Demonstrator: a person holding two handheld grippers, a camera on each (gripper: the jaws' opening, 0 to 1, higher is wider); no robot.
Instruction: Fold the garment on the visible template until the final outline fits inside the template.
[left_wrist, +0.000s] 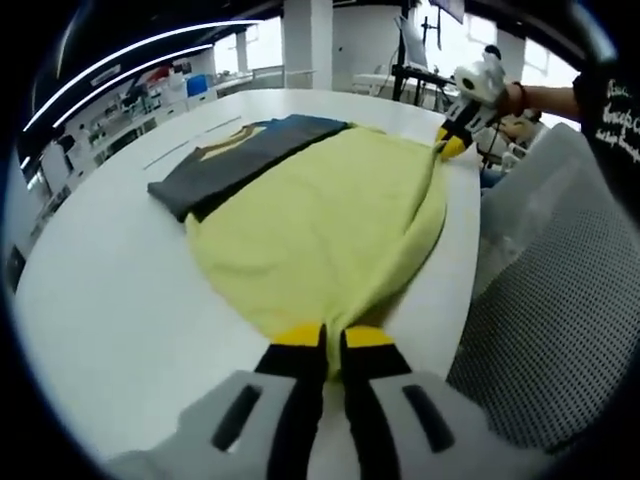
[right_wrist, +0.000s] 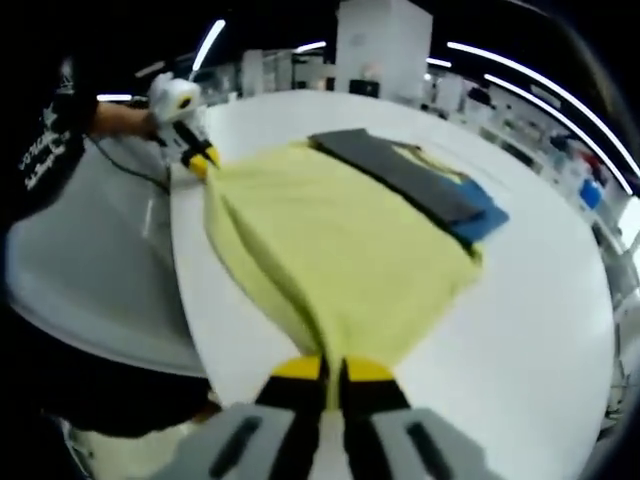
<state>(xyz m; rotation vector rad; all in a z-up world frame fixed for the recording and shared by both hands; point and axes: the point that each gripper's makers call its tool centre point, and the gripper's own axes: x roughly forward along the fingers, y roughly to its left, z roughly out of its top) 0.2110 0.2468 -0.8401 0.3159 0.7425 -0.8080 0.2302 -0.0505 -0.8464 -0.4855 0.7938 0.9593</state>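
- Yellow garment is seen spread flat on a white table, lying near the table's edge on the person's side.
- L gripper: yellow-tipped jaws are pressed together w/ a fold of the garment's hem pinched between them, at the bottom of the left gripper view.
- R gripper: jaws likewise closed on the garment's edge at the opposite end, fabric caught between the tips, in the right gripper view.
- Each gripper is also seen from the other's camera: the R one at top right of the left gripper view, the L one at top left of the right gripper view, both clamped on the cloth's corner at the table edge.
- Cloth is drawn into a ridge along the near edge between the two pinch points.
- Dark grey template is laid on the table at the garment's far side, partly covered by the yellow cloth; a blue piece shows beneath it.
- A person's black sleeve w/ white lettering is visible beside the table.
- Grey mesh surface is seen next to the table edge; what it is can't be told.
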